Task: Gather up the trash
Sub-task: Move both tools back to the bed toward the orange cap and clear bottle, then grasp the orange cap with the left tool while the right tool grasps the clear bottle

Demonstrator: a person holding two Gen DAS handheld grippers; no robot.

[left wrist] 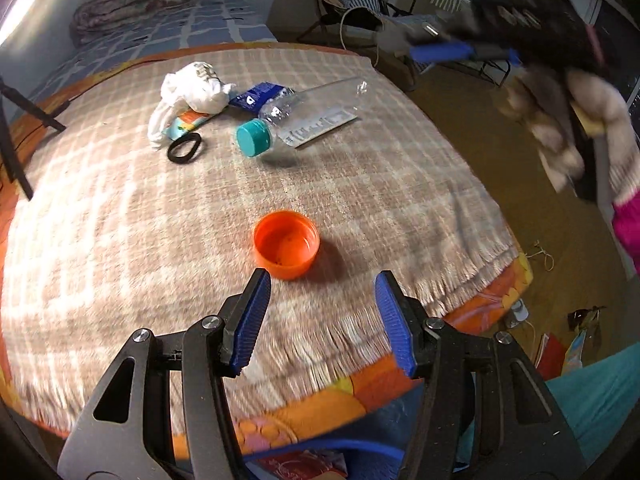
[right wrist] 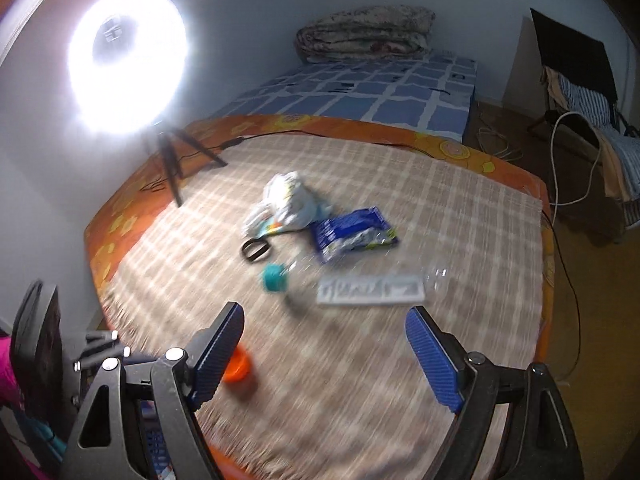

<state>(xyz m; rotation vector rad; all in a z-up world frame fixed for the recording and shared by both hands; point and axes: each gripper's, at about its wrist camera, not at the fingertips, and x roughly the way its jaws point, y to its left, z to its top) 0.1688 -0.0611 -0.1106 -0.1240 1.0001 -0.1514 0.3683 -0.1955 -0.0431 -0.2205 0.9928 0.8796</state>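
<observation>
Orange cap [left wrist: 286, 249] sits mouth-up on bed, just ahead of left tongs [left wrist: 322, 285], nearer than right tongs [right wrist: 325, 322]; both wide open, empty.

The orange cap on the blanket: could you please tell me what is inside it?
The orange cap lies open side up. Inside it are only a few small dark specks on its floor; nothing else sits in it. Its near inner wall is hidden by the rim.
</observation>
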